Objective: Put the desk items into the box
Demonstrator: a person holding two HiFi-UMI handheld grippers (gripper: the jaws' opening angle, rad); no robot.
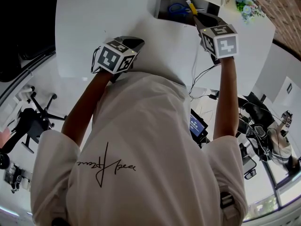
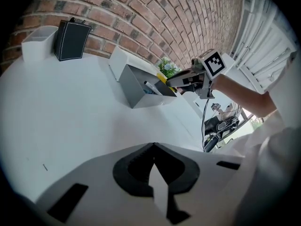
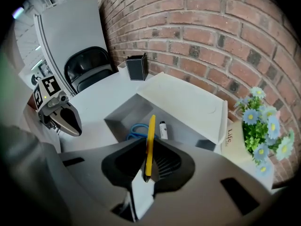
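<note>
Yellow pen point(image 3: 151, 126) held over the open box point(image 3: 123, 111).
Left gripper point(image 2: 153, 147) low at 9 o'clock above the white table point(image 2: 70, 117), jaws together, empty. Right gripper point(image 3: 148, 149) pinches the pen near its dark tip (tip toward the camera); the pen points to 12 o'clock over the box. Inside lie blue scissors point(image 3: 136, 130) and a white tube point(image 3: 163, 129).

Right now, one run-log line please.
right gripper: shut on yellow pen, over open box | left gripper: shut, empty | in box: blue item, white tube

Smooth matt box point(image 3: 120, 119); rough brick wall point(image 3: 211, 27)
</note>
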